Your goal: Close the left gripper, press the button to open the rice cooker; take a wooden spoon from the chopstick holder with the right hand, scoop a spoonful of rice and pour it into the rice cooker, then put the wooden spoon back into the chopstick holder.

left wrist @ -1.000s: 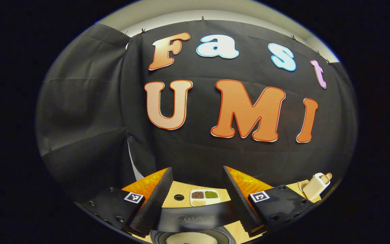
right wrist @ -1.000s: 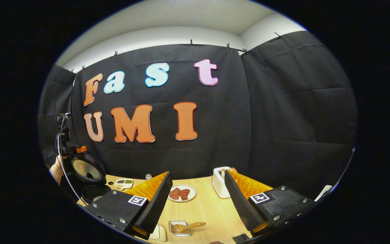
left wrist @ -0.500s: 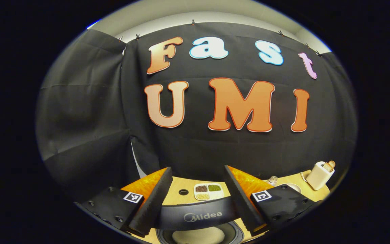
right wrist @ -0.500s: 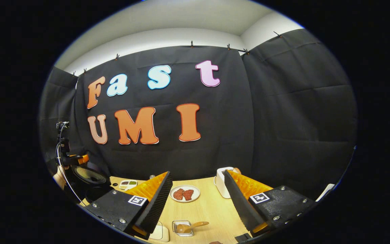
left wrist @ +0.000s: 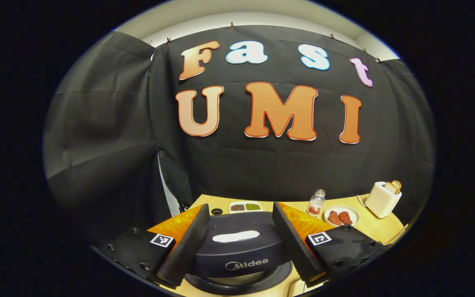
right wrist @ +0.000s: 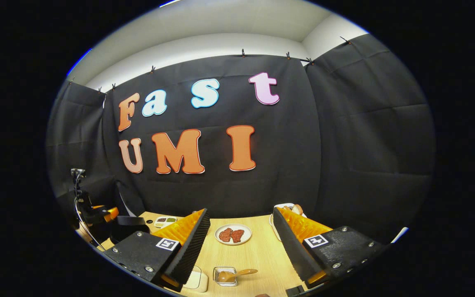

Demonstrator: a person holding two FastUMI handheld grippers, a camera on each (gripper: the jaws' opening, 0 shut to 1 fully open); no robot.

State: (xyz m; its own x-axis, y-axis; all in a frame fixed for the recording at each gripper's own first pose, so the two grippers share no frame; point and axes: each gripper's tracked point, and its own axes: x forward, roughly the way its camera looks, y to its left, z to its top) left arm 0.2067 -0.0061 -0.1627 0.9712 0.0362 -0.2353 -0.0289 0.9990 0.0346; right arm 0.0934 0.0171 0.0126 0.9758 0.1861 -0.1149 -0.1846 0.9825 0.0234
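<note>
The rice cooker [left wrist: 239, 247] sat on the table [left wrist: 382, 227] directly ahead of the left tongs [left wrist: 241, 243], its dark lid lowered over the body, a pale oval patch on top. Whether the lid was fully latched could not be told; a dark rim curved below its front edge, partly cut off at the bottom of the left gripper view. The left tongs stood released, one finger on each side of the cooker lid, neither plainly touching it.

Behind the cooker lay a divided white tray [left wrist: 245, 206] holding dark and green grains, half hidden by the lid. To the right of the cooker stood a small clear bottle [left wrist: 316, 203], then a plate [left wrist: 342, 215] with two reddish-brown pieces, then a pale toaster [left wrist: 382, 199] with bread poking out.

In the right gripper view the cooker [right wrist: 126, 227] appeared far to the left as a dark shape, mostly hidden behind the near finger, with the left tongs [right wrist: 99, 212] beside it, too small to read. The right tongs [right wrist: 241, 243] were released and held nothing. Well to the right of the cooker, between those fingers, lay the plate [right wrist: 233, 234], and nearer the camera a small clear dish [right wrist: 224, 274] with a wooden spoon [right wrist: 237, 274] resting in it. A pale flat object [right wrist: 196, 280] beside the dish was partly covered by a finger.
</note>
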